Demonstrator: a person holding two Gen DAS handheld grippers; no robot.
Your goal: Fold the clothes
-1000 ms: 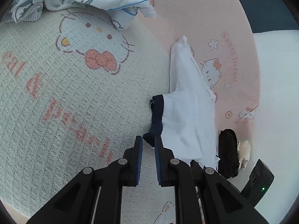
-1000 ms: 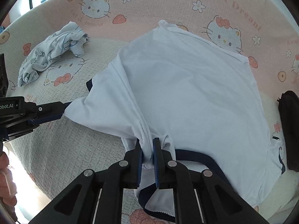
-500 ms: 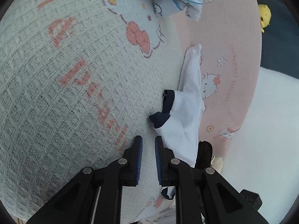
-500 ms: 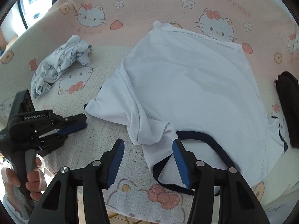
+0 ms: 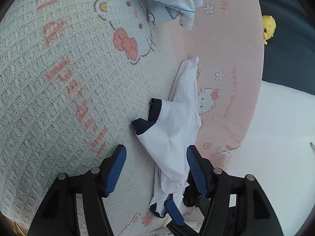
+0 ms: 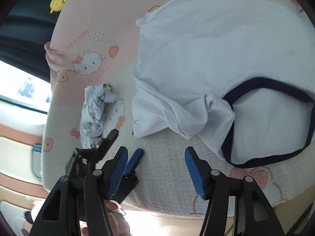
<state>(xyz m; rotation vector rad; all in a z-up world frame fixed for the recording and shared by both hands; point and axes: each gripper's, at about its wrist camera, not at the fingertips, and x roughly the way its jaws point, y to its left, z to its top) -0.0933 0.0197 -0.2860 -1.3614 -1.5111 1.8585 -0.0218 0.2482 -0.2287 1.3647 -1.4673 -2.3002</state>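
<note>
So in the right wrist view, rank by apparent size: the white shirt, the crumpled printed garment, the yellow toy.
1. white shirt, by far the largest.
2. crumpled printed garment.
3. yellow toy, though it lies farthest from the camera.

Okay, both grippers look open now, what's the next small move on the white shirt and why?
Probably bring the right gripper forward to grip the bunched sleeve of the white shirt: both grippers have just opened, nothing is held, and that sleeve lies crumpled beside the navy collar.

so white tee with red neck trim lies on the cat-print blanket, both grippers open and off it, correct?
Not quite: the white tee's neck trim is dark navy, not red, as the right wrist view shows. It does lie on the cat-print blanket, with right gripper and left gripper open.
</note>
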